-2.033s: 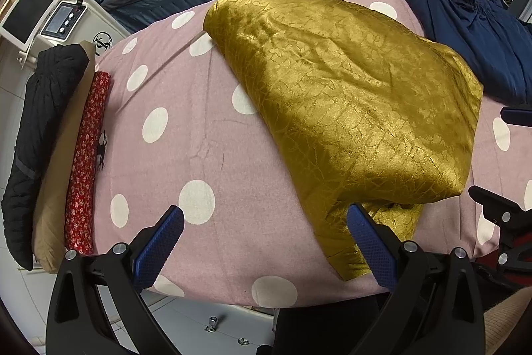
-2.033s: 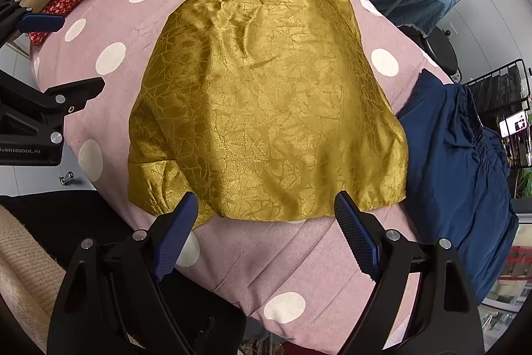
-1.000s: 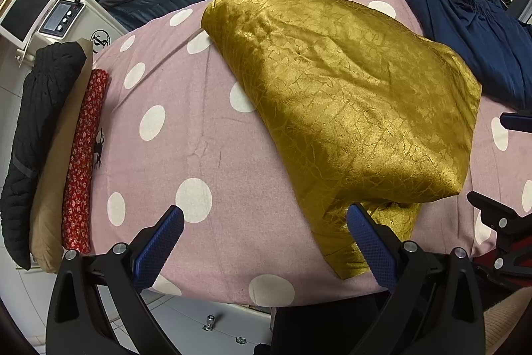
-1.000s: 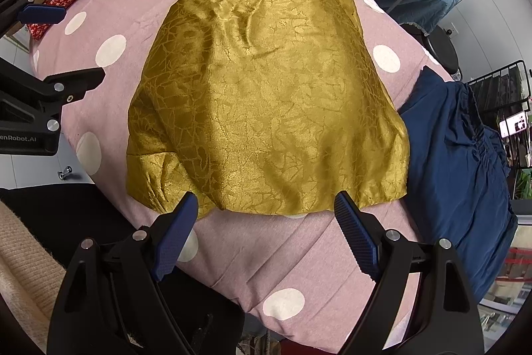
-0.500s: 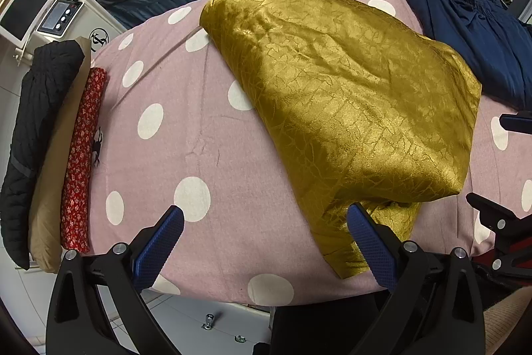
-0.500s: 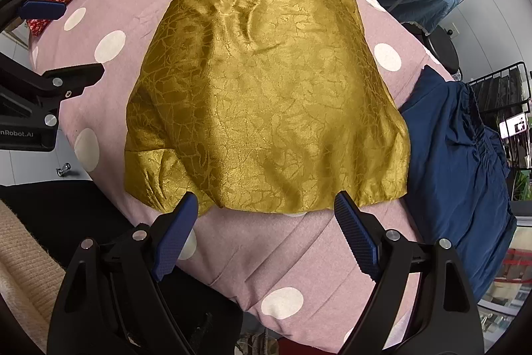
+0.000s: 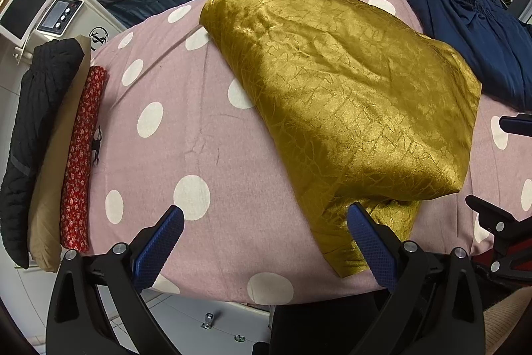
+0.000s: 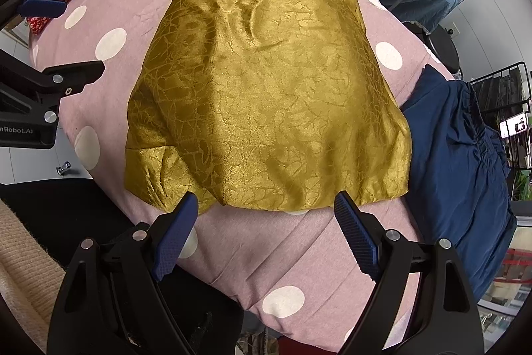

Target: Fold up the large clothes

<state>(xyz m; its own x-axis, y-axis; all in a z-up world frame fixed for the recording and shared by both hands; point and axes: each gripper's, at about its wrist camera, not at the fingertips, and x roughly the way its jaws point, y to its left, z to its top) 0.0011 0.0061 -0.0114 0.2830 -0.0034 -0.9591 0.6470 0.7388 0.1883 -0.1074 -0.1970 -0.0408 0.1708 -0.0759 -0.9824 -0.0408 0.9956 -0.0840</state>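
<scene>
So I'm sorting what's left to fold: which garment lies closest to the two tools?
The gold garment, mid-table right in front of both open tools. The navy garment lies off to the right; the black, tan and red ones are stacked at the left edge.

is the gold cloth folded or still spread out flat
Folded, at least once: the gold cloth lies doubled on the polka-dot cover, an under layer poking out at its near corner.

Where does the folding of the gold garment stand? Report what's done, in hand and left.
Done: the gold garment lies folded over on the polka-dot table cover, one layer poking out at the near edge. In hand: nothing; the left gripper and right gripper are open. Left: probably another fold, then the navy garment.
</scene>
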